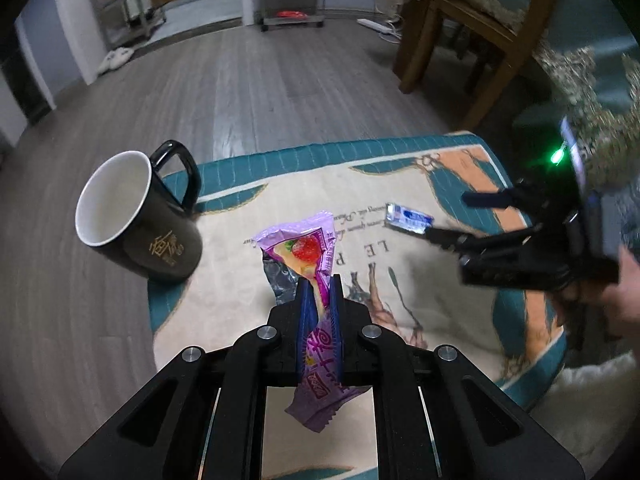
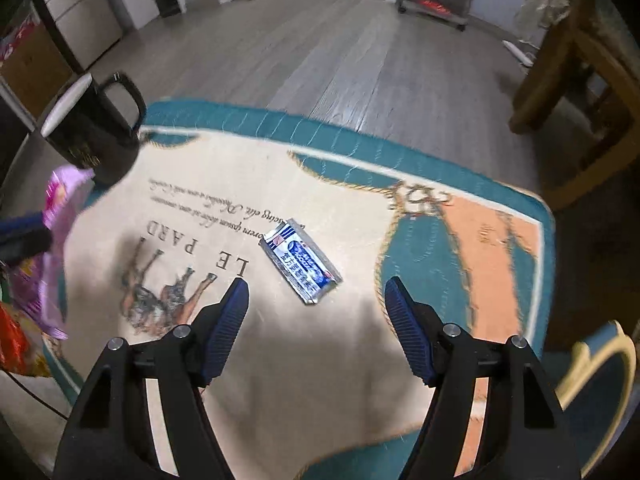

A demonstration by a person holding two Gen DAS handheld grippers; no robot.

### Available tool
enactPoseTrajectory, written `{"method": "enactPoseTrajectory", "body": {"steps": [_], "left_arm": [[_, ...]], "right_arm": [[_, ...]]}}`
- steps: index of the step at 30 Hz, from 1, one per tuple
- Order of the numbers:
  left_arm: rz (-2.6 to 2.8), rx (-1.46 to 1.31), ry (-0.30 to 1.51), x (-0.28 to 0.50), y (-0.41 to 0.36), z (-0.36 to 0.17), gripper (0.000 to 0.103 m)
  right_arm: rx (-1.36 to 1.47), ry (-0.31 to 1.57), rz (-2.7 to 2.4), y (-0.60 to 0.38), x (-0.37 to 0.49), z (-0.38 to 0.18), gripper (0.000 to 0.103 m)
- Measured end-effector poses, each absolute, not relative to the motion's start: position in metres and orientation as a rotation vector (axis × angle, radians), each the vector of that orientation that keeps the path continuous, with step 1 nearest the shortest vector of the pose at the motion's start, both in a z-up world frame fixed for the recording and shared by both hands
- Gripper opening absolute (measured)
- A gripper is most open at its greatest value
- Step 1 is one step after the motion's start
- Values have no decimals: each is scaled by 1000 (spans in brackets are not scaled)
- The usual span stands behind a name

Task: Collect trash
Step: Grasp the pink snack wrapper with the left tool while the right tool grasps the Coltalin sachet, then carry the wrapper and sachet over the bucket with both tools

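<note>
My left gripper [image 1: 319, 286] is shut on a purple snack wrapper [image 1: 304, 252] with a strawberry picture, held above the table; the wrapper's tail hangs below the pads. The same purple wrapper [image 2: 60, 200] shows blurred at the left edge of the right wrist view. A small blue-and-silver wrapper [image 2: 301, 265] lies flat on the patterned tablecloth [image 2: 320, 184]. My right gripper [image 2: 316, 292] stands open just short of it, nothing between its blue pads. In the left wrist view the right gripper [image 1: 444, 220] hovers beside that small wrapper [image 1: 409, 218].
A black mug [image 1: 136, 220] with a white inside stands at the table's left corner, also seen as the mug [image 2: 90, 128] at the upper left. A wooden chair [image 1: 472, 32] stands beyond the table on the grey plank floor [image 1: 240, 80]. A person's hand [image 1: 624, 292] holds the right gripper.
</note>
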State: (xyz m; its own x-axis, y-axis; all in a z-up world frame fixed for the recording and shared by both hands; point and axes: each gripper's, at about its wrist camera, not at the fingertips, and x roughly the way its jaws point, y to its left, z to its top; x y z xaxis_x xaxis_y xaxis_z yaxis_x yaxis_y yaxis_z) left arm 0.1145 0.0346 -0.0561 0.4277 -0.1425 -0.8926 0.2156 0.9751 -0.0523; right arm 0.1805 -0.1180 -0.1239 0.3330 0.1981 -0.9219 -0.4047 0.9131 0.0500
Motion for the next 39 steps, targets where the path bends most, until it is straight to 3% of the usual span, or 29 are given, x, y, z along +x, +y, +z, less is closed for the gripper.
{"method": "enactPoseTrajectory", "body": {"steps": [6,9,11,17,39], "left_arm": [[-235,47,1110,117,37,-56,11],[-232,40,1113,116,41,-55,11],[-227,37,1113,116,43,-55,11],[-240,52,1091,113,37,-51,11],[-371,139,970,106,-27,-8,11]], "right_arm": [[-257,1160,430,-98,187,-143,64],[-273,1165,434,-94,192,-150,53],[-279,1178,447,-92,194,-155,35],[-270,1175,451,-99,189,-147,22],[-120,1102,361,-193,100,-29,22]]}}
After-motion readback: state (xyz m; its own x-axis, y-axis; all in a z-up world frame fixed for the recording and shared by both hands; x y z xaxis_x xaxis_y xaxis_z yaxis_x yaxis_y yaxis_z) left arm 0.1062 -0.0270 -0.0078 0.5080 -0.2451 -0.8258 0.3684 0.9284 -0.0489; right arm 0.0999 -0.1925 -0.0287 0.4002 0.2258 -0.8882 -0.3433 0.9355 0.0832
